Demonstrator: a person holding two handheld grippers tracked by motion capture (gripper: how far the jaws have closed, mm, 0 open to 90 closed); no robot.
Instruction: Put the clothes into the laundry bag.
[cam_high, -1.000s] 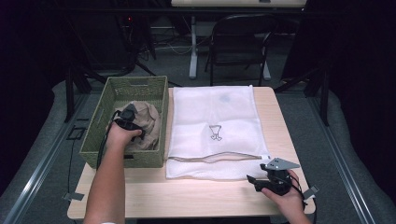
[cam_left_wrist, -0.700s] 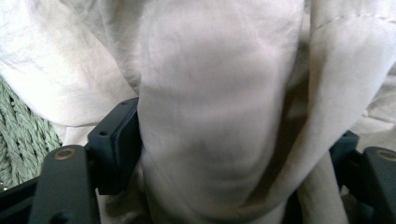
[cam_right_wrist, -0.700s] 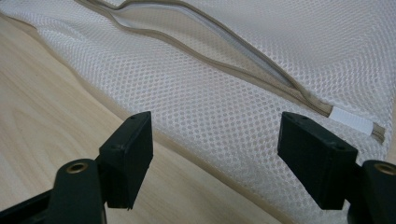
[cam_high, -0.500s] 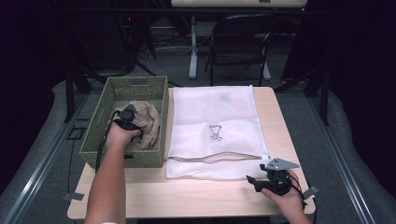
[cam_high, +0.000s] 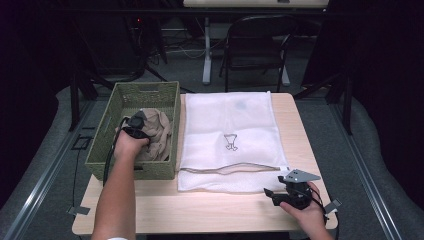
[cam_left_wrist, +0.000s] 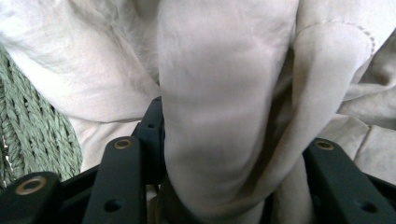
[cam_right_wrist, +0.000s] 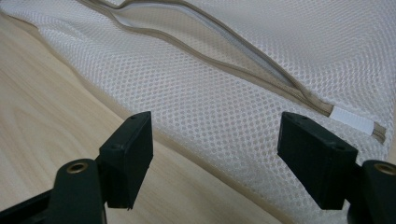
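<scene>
A crumpled beige cloth (cam_high: 159, 134) lies in the green woven basket (cam_high: 102, 150) at the table's left. My left gripper (cam_high: 137, 124) is down in the basket on that cloth. Its jaws have just been closing, and a thick fold of the cloth (cam_left_wrist: 219, 93) is squeezed between them, touching both fingers (cam_left_wrist: 152, 135). A white mesh laundry bag (cam_high: 235, 120) lies flat beside the basket, its beige zipper (cam_right_wrist: 261, 70) partly undone. My right gripper (cam_right_wrist: 215, 140) rests open on the table at the bag's near right corner, nothing between its fingers.
The mesh bag bears a small dark print (cam_high: 230, 141) at its middle. A strip of bare wooden table (cam_high: 200, 210) runs along the near edge. A folding chair (cam_high: 255, 45) stands beyond the table's far side.
</scene>
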